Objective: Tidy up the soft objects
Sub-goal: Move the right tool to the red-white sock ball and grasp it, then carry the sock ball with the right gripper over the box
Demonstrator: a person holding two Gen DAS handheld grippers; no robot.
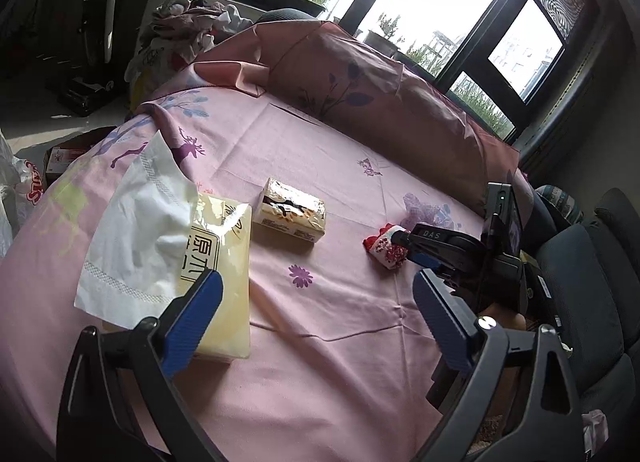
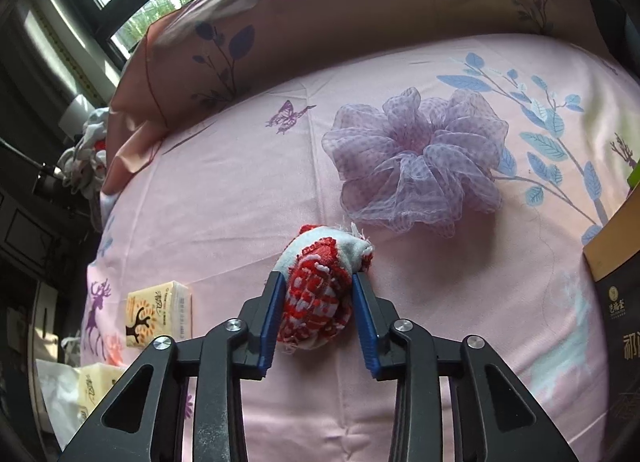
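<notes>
Down on the pink bedsheet point(image 2: 248, 189), the right gripper point(image 2: 318, 304) has its blue pads pressed against both sides of a rolled red-and-white sock point(image 2: 320, 294), so the jaws stand narrow and clamped on it. The sock rests on the sheet, just in front of a lilac mesh scrunchie point(image 2: 416, 161), which lies near it but apart. Left of the sock, well apart, sits a small tissue pack point(image 2: 160, 318) printed with a dark tree. A dark box with gold lettering point(image 2: 618, 294) stands at the sheet's right edge, well away from the sock.

From the left wrist view, the left gripper point(image 1: 316, 302) hangs with its jaws spread wide and nothing between them. Its left finger point(image 1: 192, 314) overlaps a large yellow tissue pack point(image 1: 224, 262), from which a white tissue point(image 1: 136, 238) sticks out; whether the finger touches the pack I cannot tell. The sock shows to the right of the small pack, with the right gripper's black finger against it. A dusty-pink pillow point(image 1: 360, 81) lies beyond the sock, along the far side of the sheet.
</notes>
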